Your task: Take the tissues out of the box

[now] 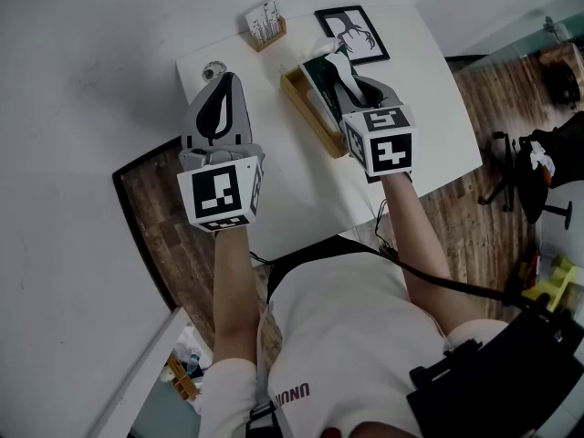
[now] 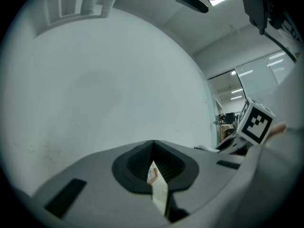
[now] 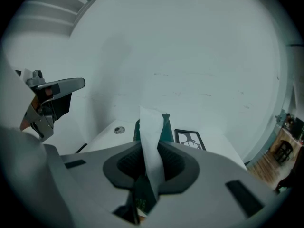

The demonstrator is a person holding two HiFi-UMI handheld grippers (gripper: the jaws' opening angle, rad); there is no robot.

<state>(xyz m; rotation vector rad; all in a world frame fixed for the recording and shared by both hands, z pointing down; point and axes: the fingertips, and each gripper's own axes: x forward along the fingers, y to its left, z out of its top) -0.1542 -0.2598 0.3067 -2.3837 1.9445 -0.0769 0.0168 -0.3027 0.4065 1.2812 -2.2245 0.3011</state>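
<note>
A dark green tissue box point(image 1: 318, 84) lies in a wooden tray point(image 1: 305, 109) on the white table point(image 1: 274, 181). My right gripper point(image 1: 343, 69) hovers over the box, shut on a white tissue point(image 1: 338, 60) that sticks up from it. In the right gripper view the tissue point(image 3: 152, 146) rises as a strip between the closed pads of that gripper point(image 3: 151, 172), with the green box point(image 3: 166, 128) behind and below. My left gripper point(image 1: 224, 82) hangs over the table's left part, away from the box. Its jaws meet at the tips point(image 2: 153, 145) and hold nothing that I can make out.
A black-framed picture point(image 1: 351, 33) lies at the table's far edge, and a small wooden card holder point(image 1: 265, 23) stands left of it. A small round object point(image 1: 214, 69) sits near the left gripper's tip. A dark chair point(image 1: 534, 167) stands on the wooden floor to the right.
</note>
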